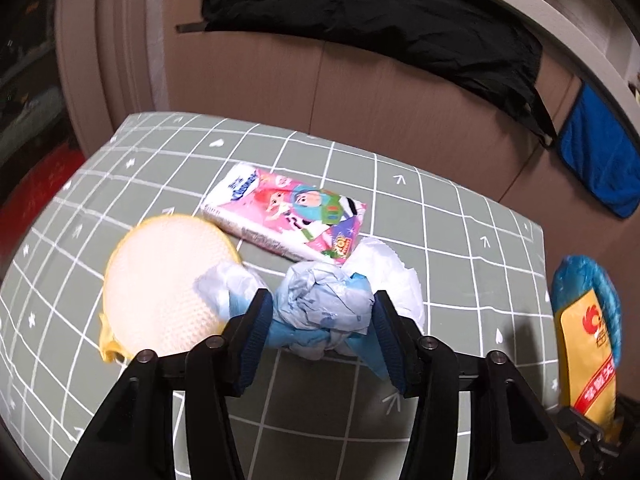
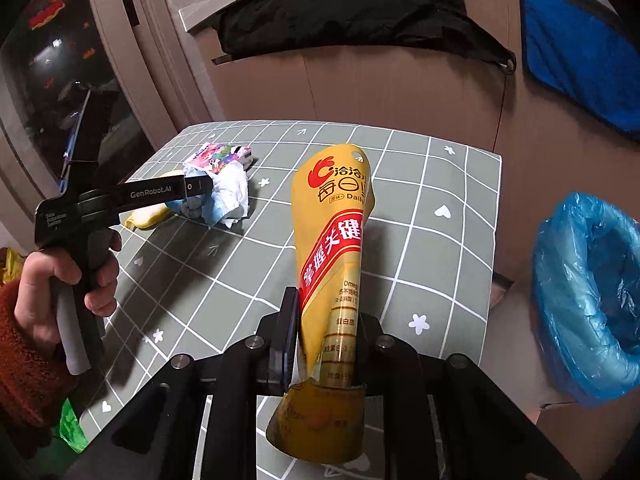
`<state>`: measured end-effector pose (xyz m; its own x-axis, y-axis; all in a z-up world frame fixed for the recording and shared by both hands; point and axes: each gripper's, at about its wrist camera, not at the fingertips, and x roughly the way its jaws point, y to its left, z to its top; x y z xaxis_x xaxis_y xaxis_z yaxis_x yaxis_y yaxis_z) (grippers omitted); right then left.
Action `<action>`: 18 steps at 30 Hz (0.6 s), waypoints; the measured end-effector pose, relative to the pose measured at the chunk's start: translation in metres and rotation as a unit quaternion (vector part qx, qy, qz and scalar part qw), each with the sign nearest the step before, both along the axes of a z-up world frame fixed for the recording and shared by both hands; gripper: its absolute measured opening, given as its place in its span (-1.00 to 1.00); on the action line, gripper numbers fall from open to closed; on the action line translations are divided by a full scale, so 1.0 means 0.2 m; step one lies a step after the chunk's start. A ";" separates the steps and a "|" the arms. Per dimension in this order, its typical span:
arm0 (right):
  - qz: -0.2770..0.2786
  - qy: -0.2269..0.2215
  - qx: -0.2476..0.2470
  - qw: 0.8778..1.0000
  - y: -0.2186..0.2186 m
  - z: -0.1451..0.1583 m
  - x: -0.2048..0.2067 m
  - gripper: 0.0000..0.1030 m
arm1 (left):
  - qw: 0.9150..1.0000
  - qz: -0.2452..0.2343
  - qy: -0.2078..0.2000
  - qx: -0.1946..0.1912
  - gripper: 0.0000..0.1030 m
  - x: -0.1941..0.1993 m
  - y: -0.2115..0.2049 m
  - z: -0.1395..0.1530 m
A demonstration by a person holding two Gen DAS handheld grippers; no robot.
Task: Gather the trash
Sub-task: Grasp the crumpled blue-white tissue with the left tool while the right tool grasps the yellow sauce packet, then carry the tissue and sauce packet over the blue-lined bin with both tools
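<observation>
Crumpled pale-blue and white plastic wad (image 1: 324,312) sits between the left gripper (image 1: 320,312) jaws, on the table.
Left jaws stand moderately apart, their blue pads touching the wad's sides; whether they press I cannot tell; right gripper (image 2: 326,332) jaws are clamped narrow on a squashed yellow snack pouch (image 2: 332,248) with red lettering, held tilted above the cloth; grey-green tablecloth (image 1: 460,240) with white grid lines covers the table; on it lie a cartoon-printed tissue pack (image 1: 288,212) and a round yellow-rimmed pad (image 1: 160,288); beside the table's right edge stands a bin lined with blue plastic (image 2: 588,292); behind, brown panels, hanging black cloth (image 1: 380,20).
</observation>
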<state>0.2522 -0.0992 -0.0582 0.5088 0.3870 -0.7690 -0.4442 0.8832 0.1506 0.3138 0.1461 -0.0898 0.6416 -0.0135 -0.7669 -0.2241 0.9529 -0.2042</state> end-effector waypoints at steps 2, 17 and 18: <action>0.002 -0.001 0.001 1.000 0.00 0.00 0.00 -0.62 | 1.000 0.004 -0.009 -0.005 -0.10 -0.03 0.02 0.01; 0.021 0.000 -0.002 1.000 0.03 -0.02 -0.06 -0.62 | 0.997 -0.056 -0.051 -0.019 -0.14 -0.54 0.06 0.18; 0.023 0.000 -0.002 1.000 0.03 -0.02 -0.06 -0.62 | 0.997 -0.060 -0.047 -0.016 -0.14 -0.57 0.06 0.17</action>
<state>0.2400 -0.0929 -0.0615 0.4910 0.4066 -0.7705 -0.4835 0.8629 0.1472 0.2007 0.1579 -0.0561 0.7033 -0.1177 -0.7011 -0.0869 0.9646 -0.2491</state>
